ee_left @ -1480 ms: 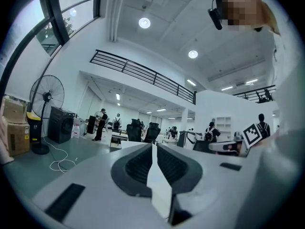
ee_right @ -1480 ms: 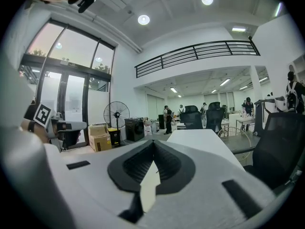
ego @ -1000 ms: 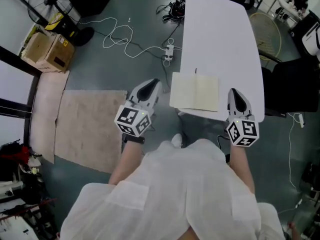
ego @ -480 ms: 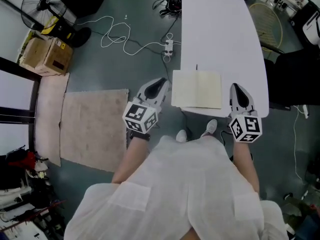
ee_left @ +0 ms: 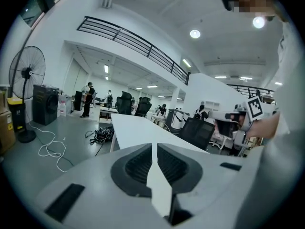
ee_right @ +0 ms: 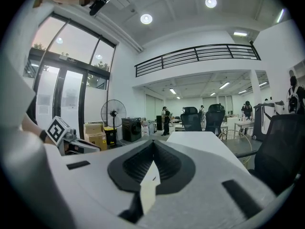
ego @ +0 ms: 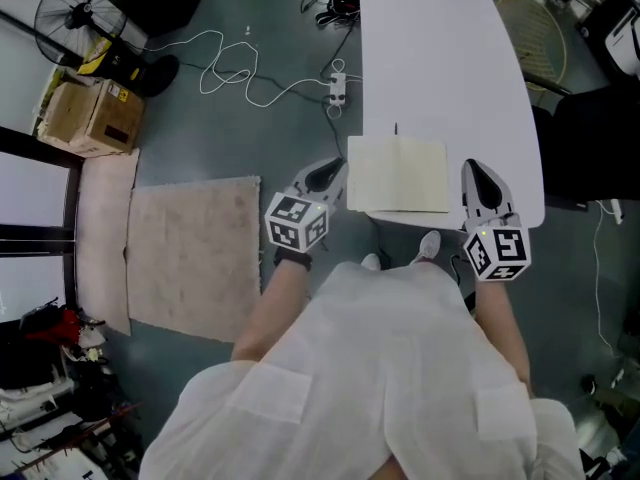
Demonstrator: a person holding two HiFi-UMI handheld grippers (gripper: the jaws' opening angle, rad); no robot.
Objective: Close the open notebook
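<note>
Fingers (ee_left: 138,168) pressed together and empty on two grippers, left gripper (ego: 325,175) and right gripper (ego: 478,178) flanking one open notebook (ego: 398,175) at one white table's (ego: 440,58) near end.

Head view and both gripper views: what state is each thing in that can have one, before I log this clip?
notebook: open, lying flat by the near edge of the table, not yet closed.
left gripper: jaws shut, nothing between them, beside the notebook's left edge.
right gripper: jaws shut, nothing between them, beside the notebook's right edge.
</note>
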